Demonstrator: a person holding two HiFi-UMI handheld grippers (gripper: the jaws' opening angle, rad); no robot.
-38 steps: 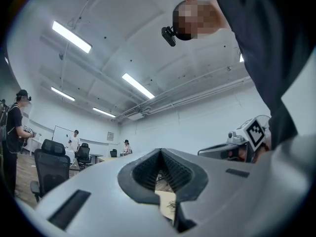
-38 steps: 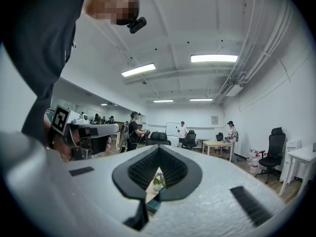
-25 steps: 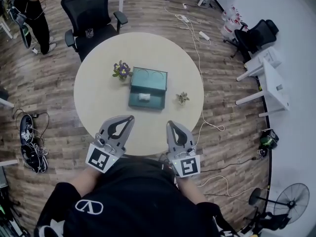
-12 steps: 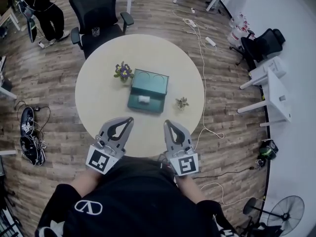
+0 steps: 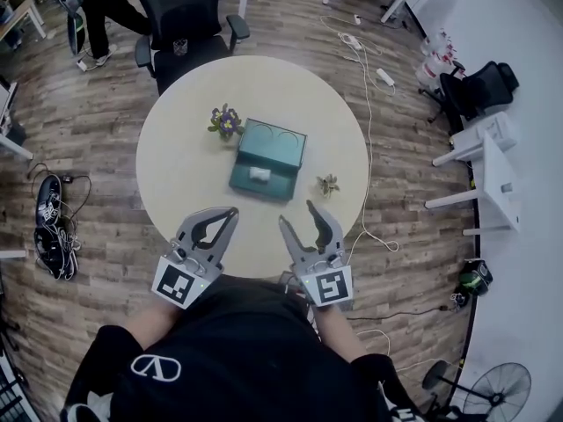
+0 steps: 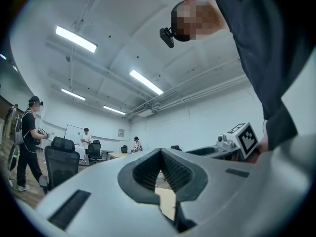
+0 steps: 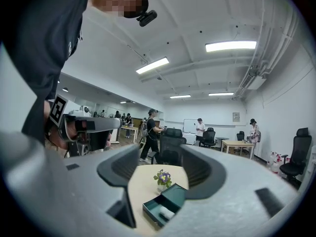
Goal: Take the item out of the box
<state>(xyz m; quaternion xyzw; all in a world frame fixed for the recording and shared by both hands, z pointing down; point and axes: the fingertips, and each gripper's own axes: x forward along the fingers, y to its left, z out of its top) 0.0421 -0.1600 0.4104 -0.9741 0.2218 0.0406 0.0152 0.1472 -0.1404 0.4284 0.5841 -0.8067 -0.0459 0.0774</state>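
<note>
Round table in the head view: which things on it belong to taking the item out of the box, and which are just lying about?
For the job: the open green box; the small white item lying inside it.
Just lying about: the purple flower pot left of the box; the little green plant to its right; the black office chair beyond the table.

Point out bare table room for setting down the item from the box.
Bare: the table's left side beyond the purple flowers, its far arc by the black chair, and the near strip below the green box. Crowded: the middle, around flowers, box and small plant.
</note>
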